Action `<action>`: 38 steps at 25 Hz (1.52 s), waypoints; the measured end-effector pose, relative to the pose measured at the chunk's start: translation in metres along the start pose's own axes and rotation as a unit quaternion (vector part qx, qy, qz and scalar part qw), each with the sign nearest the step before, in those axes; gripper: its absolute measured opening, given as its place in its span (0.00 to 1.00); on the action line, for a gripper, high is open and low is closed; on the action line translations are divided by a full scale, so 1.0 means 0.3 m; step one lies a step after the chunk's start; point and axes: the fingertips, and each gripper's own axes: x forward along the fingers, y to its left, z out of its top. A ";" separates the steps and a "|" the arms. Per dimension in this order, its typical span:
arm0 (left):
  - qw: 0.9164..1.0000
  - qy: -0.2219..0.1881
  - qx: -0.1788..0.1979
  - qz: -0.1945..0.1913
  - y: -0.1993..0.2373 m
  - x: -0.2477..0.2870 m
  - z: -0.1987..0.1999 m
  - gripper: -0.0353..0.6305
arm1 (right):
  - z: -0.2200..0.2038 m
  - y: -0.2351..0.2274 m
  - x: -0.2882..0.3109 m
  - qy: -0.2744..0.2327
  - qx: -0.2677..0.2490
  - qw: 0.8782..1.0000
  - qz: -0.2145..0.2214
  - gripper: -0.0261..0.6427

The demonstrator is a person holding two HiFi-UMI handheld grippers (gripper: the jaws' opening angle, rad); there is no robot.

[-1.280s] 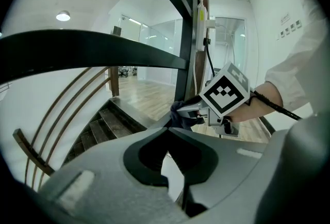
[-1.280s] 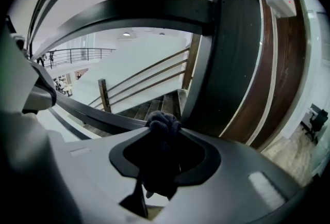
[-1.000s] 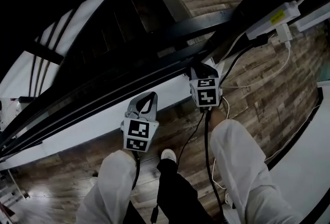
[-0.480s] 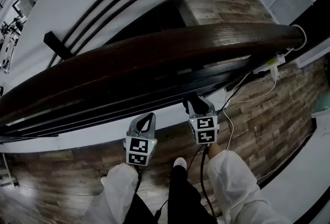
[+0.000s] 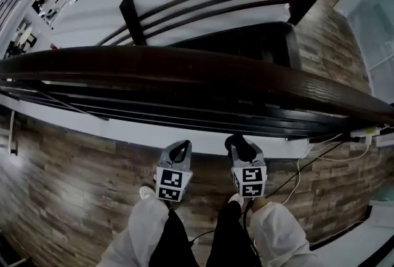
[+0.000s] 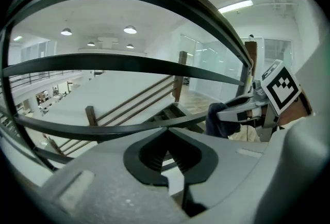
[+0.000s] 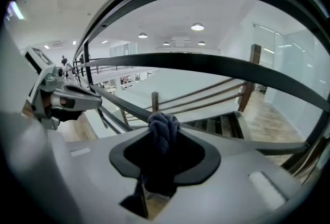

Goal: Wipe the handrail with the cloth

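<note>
**Cloth pinched in right gripper, low beside the rail bars**

Dark wooden handrail sweeping across the middle of the head view from left edge to right edge, with thin black bars close beneath. Open wooden floor at lower left. Cables trailing at lower right. Staircase dropping away beyond the rail at top centre.

Both grippers low at centre frame, side by side but apart, aimed at the bars. Right gripper clamped on a dark blue cloth, bunched and poking past the tips. Contact with the bars not discernible. Left gripper pressed together, nothing between.

Only print: black-and-white square patterns on the marker cubes.

Cloth folds and colour clear only in the right gripper view; a mere dark lump from the head. From the left gripper view, the cloth seen hanging at right of frame. Ceiling lights visible in the gripper views alone.
</note>
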 end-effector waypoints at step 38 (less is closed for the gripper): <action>0.949 -0.018 -0.167 0.265 1.675 -0.763 -0.911 0.05 | 0.112 1.930 1.030 0.021 -0.160 0.958 0.237 0.21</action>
